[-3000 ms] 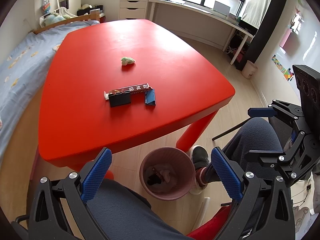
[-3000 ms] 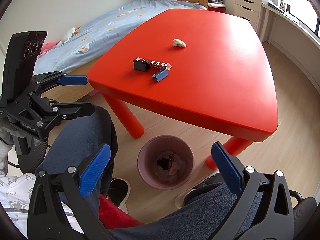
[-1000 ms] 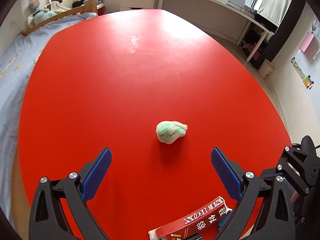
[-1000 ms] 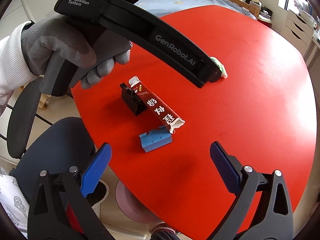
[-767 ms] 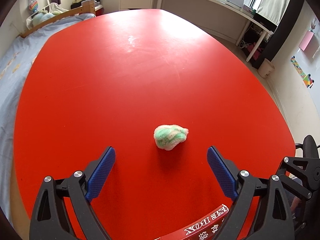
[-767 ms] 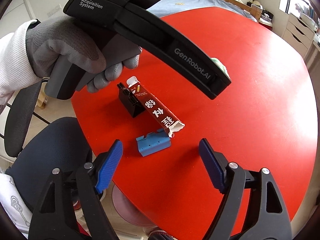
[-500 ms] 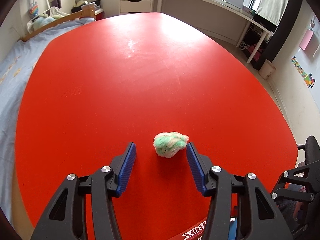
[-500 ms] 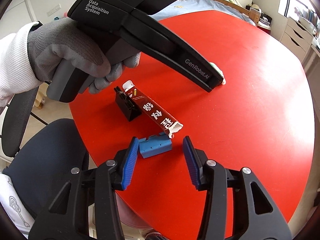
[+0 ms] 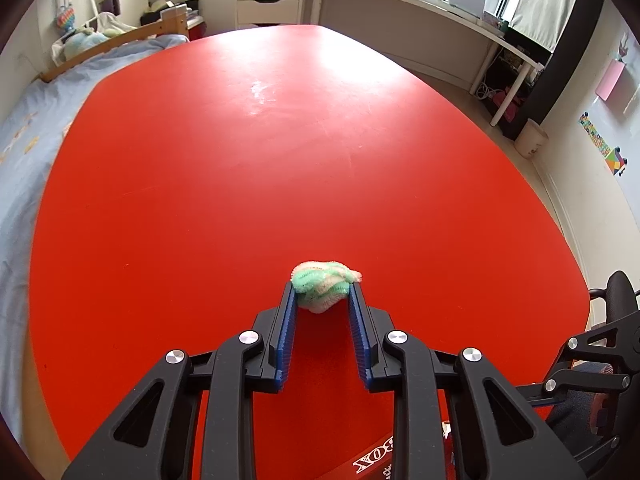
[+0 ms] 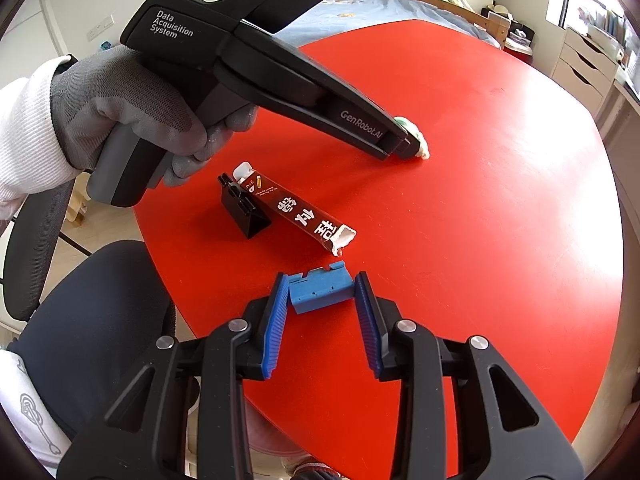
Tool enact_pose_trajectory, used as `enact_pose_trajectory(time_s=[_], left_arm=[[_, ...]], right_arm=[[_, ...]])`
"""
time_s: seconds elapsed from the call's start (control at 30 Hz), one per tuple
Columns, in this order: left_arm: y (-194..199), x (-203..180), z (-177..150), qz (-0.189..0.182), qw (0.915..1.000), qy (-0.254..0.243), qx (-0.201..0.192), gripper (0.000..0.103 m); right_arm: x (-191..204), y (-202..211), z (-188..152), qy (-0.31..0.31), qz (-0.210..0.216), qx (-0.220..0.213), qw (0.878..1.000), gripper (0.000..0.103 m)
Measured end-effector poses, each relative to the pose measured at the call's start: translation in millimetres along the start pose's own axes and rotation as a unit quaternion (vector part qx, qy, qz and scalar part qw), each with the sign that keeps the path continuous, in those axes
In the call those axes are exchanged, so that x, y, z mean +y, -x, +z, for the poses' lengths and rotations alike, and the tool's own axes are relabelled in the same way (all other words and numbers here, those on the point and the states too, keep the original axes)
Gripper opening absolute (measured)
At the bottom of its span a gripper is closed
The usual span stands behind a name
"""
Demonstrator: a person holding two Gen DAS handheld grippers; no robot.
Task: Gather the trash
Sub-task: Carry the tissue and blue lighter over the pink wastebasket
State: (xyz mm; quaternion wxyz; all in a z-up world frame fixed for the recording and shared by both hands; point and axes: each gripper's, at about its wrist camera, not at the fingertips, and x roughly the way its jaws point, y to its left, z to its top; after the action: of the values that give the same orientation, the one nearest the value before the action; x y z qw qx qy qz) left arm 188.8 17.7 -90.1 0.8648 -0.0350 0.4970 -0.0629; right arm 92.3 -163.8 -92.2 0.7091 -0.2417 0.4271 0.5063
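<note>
A crumpled green-and-white wad [image 9: 324,286] lies on the red table [image 9: 240,160]. My left gripper [image 9: 323,292] has it between its blue pads, jaws closing and touching both sides. The right wrist view shows the same gripper [image 10: 412,146], held by a grey-gloved hand [image 10: 120,112], tip down on the wad [image 10: 421,151]. A small blue plastic piece [image 10: 320,292] sits near the table's front edge. My right gripper [image 10: 322,280] is closing on it, pads against its two ends.
A brown-red carton [image 10: 296,210] lies just beyond the blue piece, with a black clip-like block [image 10: 244,216] against it. The carton's end [image 9: 372,464] shows under the left gripper. A dark chair [image 10: 32,248] stands left of the table; a bed and desk lie beyond.
Both grippers' jaws have come in from wide open. The left pair now pinches the wad and the right pair the blue piece. Three seconds ago both hung over the bin by the table.
</note>
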Motion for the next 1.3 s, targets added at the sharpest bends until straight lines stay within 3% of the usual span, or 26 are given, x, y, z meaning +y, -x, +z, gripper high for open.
enact_pose_trajectory(time_s=[0.53,0.9,1.3], left_arm=[[65.1,-15.0,-16.0,0.004,0.9995,-0.004,-0.03,0.025],[123.7,-44.4,-64.1,-0.01,0.9986,-0.02,-0.048,0.025],[149.3,-76.6,-114.8,-0.02,0.9974,-0.046,-0.052,0.025]], right_arm=[[-2.7,54.4,-9.4,-0.045,-0.028,-0.024,0.998,0.034],[13.6,109.8,-32.9,-0.081,-0.056,-0.052,0.994,0.034],[39.2,128.1,-67.9,-0.097,-0.057,-0.058,0.992,0.034]])
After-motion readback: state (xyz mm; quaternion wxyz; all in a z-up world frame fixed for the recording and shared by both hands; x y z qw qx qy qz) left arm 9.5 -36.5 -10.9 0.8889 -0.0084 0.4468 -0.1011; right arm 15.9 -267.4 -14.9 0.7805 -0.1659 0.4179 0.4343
